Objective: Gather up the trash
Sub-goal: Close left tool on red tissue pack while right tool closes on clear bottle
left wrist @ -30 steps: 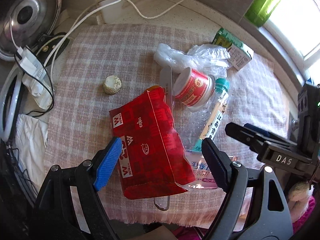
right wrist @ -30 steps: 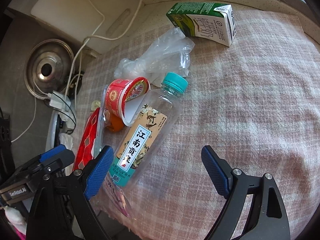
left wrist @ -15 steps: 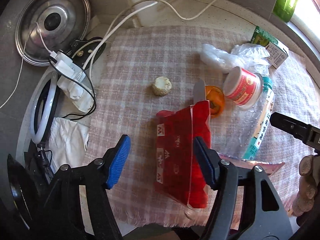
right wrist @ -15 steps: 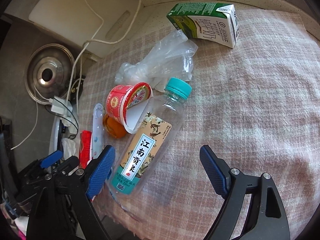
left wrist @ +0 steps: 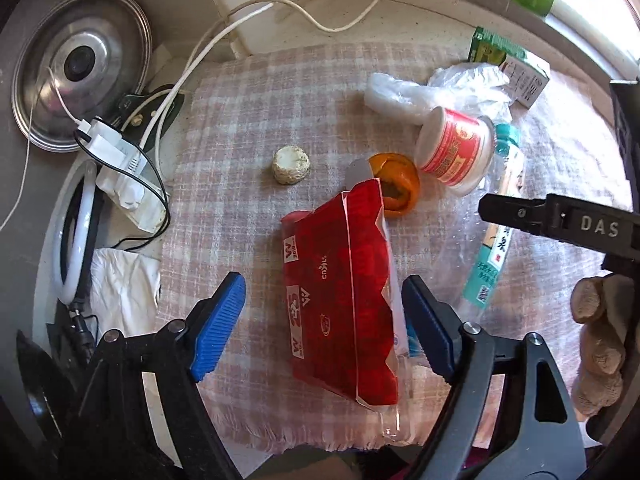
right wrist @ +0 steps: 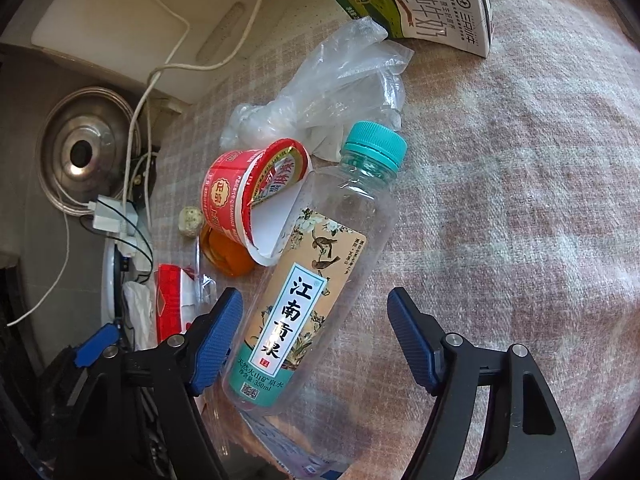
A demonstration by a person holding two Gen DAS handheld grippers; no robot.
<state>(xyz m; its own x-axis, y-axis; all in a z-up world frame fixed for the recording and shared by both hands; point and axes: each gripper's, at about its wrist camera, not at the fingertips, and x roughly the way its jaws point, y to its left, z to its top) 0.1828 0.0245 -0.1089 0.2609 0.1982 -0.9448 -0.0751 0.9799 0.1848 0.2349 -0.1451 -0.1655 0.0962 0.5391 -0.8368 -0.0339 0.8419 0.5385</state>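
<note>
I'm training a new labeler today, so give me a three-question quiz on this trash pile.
1. True or false: the left gripper is shut on the red wrapper.
2. What colour is the cap of the plastic bottle?
3. Which lies farthest from the right gripper: A) red cup, B) milk carton, C) orange peel?

Key: 1 false, it is open with the wrapper between its fingers; 2 teal; 3 B.
</note>
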